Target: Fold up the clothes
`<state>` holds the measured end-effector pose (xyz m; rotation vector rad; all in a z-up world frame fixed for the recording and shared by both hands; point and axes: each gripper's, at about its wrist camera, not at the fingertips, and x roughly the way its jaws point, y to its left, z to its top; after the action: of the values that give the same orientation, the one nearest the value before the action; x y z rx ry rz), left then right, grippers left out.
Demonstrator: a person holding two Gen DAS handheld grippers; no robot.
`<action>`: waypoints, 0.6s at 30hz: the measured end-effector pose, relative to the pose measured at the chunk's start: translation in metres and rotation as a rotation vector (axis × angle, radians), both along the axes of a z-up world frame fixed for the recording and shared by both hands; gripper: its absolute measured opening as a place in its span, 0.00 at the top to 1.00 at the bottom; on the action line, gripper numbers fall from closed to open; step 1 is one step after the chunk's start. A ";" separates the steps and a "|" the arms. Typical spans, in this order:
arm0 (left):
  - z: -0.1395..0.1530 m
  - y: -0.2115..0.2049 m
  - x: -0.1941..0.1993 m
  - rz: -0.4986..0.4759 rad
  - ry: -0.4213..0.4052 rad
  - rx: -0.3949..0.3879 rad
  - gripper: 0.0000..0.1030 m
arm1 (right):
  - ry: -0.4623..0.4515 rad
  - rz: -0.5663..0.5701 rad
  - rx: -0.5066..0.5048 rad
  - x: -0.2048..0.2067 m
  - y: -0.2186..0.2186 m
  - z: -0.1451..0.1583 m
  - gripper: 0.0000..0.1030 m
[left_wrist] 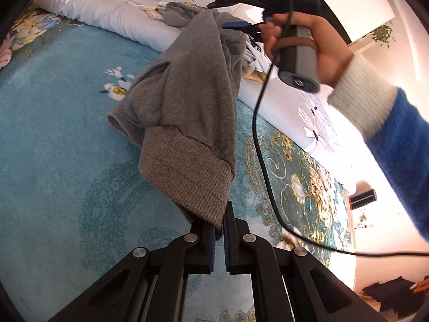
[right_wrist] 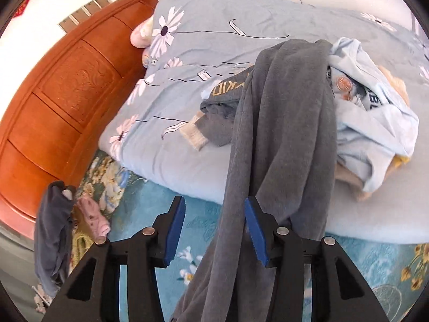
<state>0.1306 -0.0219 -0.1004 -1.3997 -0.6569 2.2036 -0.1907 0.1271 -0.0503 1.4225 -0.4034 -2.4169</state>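
Grey knitted sweater with a ribbed hem (left_wrist: 187,123) hangs in the air above the bed, bunched and twisted, so by my reading the folding has hardly begun: the garment is lifted but not spread, and nothing in either view shows a finished fold of it. The left claw (left_wrist: 220,230) is clamped on the ribbed hem, its blue pads pressed together around the cloth. The right claw (right_wrist: 214,230), seen from its own camera, stands apart, with the grey cloth draped between the open jaws and over the right-hand one; in the left view its tips sit at the top of the sweater, and I cannot tell whether the cloth is only hooked there. The person's right hand (left_wrist: 308,43) holds that gripper, and a black cable (left_wrist: 262,139) trails from it close beside the hanging sweater, where it could snag. What is left, I judge, is to shake the sweater flat, lay it on the teal patterned bedspread (left_wrist: 59,123), and fold sleeves and body. Around it lie a pale blue floral quilt (right_wrist: 214,26), a heap of unfolded clothes on the quilt including a light blue printed garment (right_wrist: 375,112) and a dark grey piece with gold lettering (right_wrist: 222,96), and more crumpled clothes beside the carved orange-brown wooden headboard (right_wrist: 61,86). That heap crowds the far side; the open bedspread looks the likelier laying place.
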 end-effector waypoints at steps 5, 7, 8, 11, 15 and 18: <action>0.006 -0.014 -0.007 0.027 0.022 0.021 0.95 | -0.126 -0.076 0.167 -0.035 -0.015 -0.030 0.61; 0.009 -0.022 -0.007 0.046 0.024 0.033 0.95 | -0.177 -0.094 0.185 -0.037 -0.014 -0.042 0.95; 0.009 -0.027 -0.007 0.060 0.025 0.037 0.95 | -0.183 -0.108 0.152 -0.036 -0.009 -0.042 0.95; 0.010 -0.047 -0.011 0.106 0.023 0.027 0.95 | -0.199 -0.155 -0.016 -0.031 0.013 -0.038 0.97; 0.022 -0.074 -0.024 0.174 0.052 -0.010 0.95 | -0.123 -0.191 -0.458 -0.015 0.064 -0.003 0.97; 0.050 -0.087 -0.043 0.197 0.126 -0.044 0.95 | 0.017 -0.170 -0.636 0.006 0.101 0.049 0.97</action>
<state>0.0875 -0.1094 -0.0503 -1.2515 -0.7325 2.4496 -0.1843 0.2280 -0.0012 1.1075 -1.1998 -2.1189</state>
